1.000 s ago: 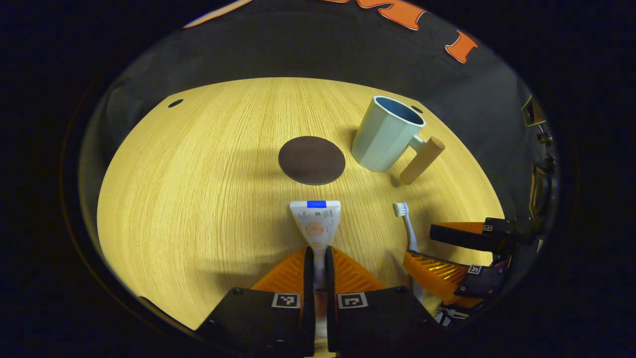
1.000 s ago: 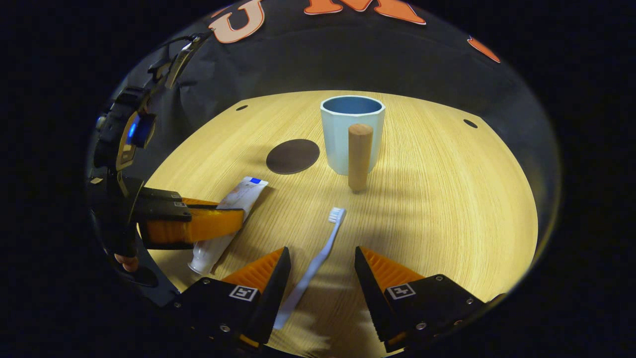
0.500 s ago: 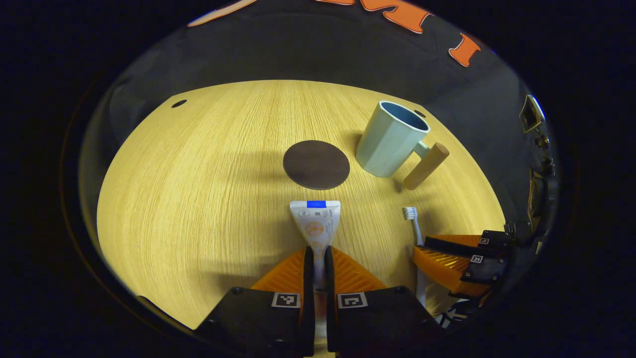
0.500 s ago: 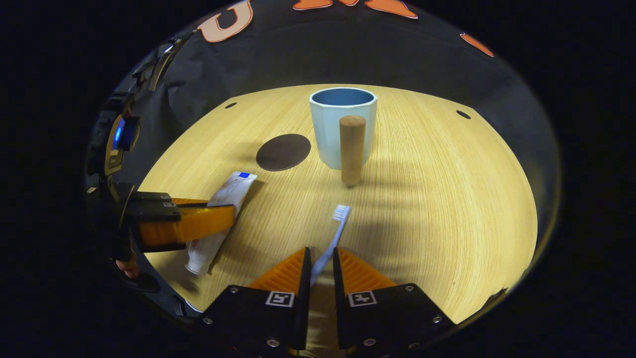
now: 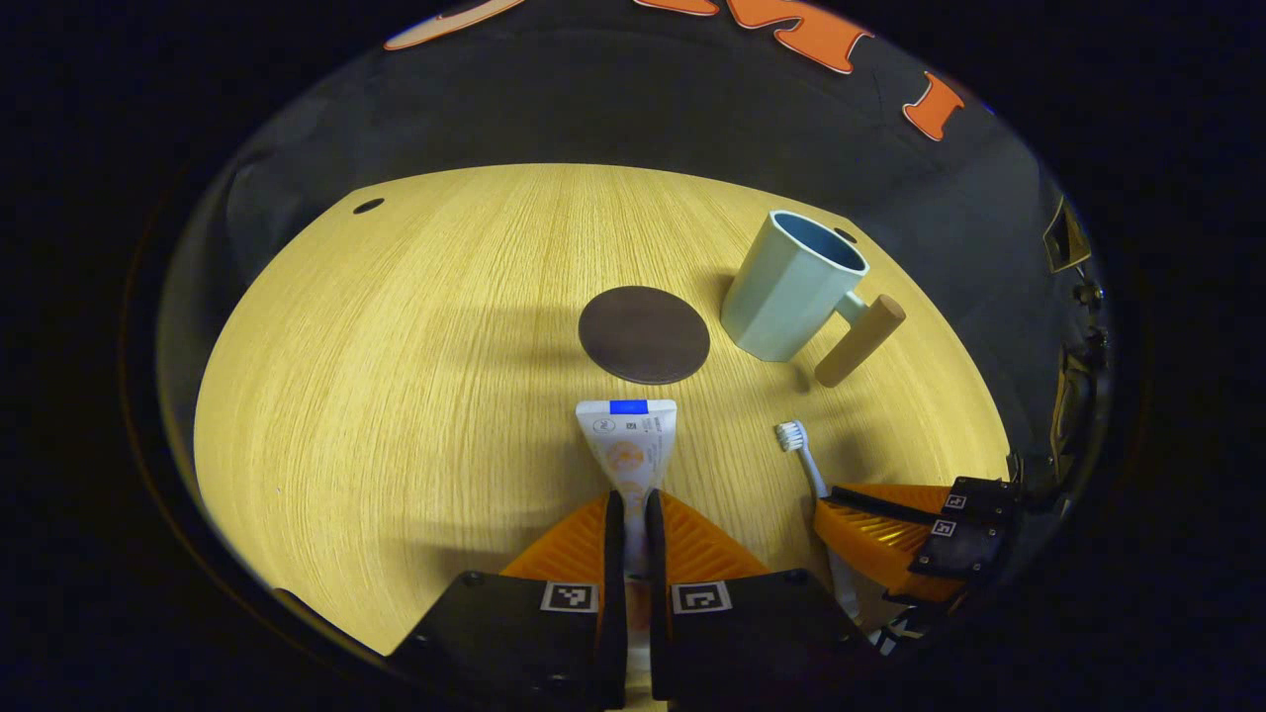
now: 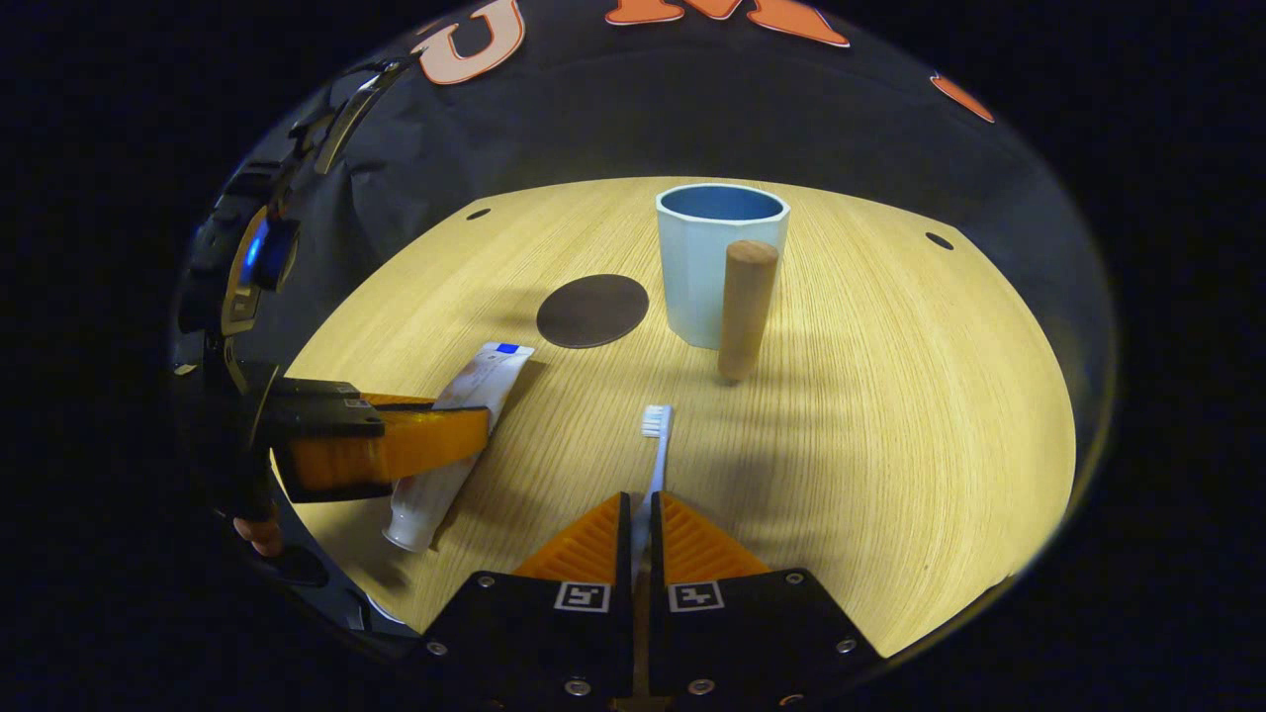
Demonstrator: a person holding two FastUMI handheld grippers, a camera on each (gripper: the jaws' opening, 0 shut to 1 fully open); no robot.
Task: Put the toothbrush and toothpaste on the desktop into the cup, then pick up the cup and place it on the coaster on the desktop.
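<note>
A: Two grippers, each pinching something?
B: Yes. The left gripper (image 5: 630,514) has its jaws clamped on the toothpaste (image 5: 627,440); the right gripper (image 6: 641,519) has its jaws clamped on the toothbrush (image 6: 653,455).
A: And ahead of them?
B: The cup (image 6: 720,262) stands beyond the right jaws, on the desktop (image 6: 890,396); the coaster (image 5: 644,334) lies just past the toothpaste's end, bare.

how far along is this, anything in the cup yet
Nothing is finished: the cup looks empty and stands beside the coaster, not on it. In hand: the left gripper is shut on the toothpaste, and the right gripper on the toothbrush. Left: drop both into the cup, then move it onto the coaster.
</note>
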